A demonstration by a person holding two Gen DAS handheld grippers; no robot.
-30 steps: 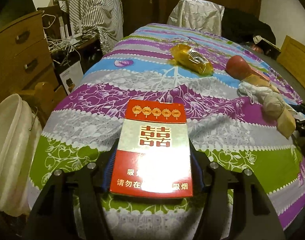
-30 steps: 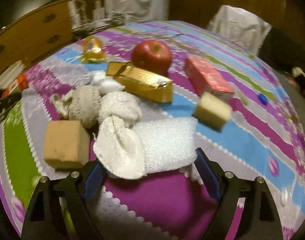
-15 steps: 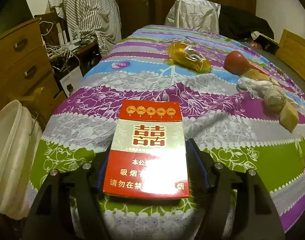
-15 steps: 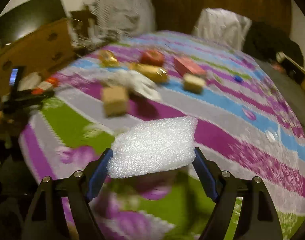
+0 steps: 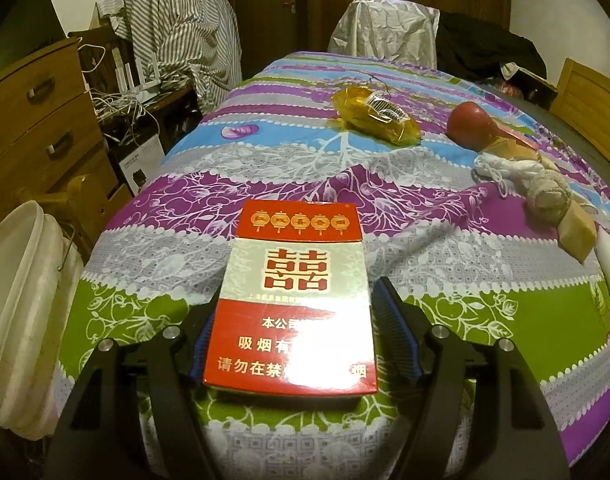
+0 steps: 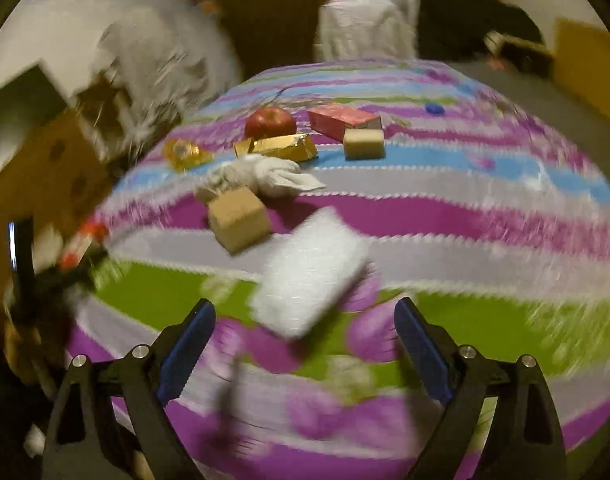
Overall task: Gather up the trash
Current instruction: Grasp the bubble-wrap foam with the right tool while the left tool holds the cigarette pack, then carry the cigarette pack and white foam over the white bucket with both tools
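Both tongs gape: the left tongs point(image 5: 295, 330) flank a cigarette pack point(image 5: 295, 304) without gripping, while the right tongs point(image 6: 305, 334) are opening, a white foam pad point(image 6: 311, 270) loose ahead.

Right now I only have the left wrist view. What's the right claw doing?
Observer: The right claw is over the striped tablecloth, and its jaws are opening.
Operator: Anything between them?
Observer: A white foam piece is tilted just ahead of the fingertips. Neither pad touches it, though the frame is blurred.
Operator: What's past the apple? It blocks my view.
Observer: A pale sponge block sits in front of a pink box, to the right of the apple.
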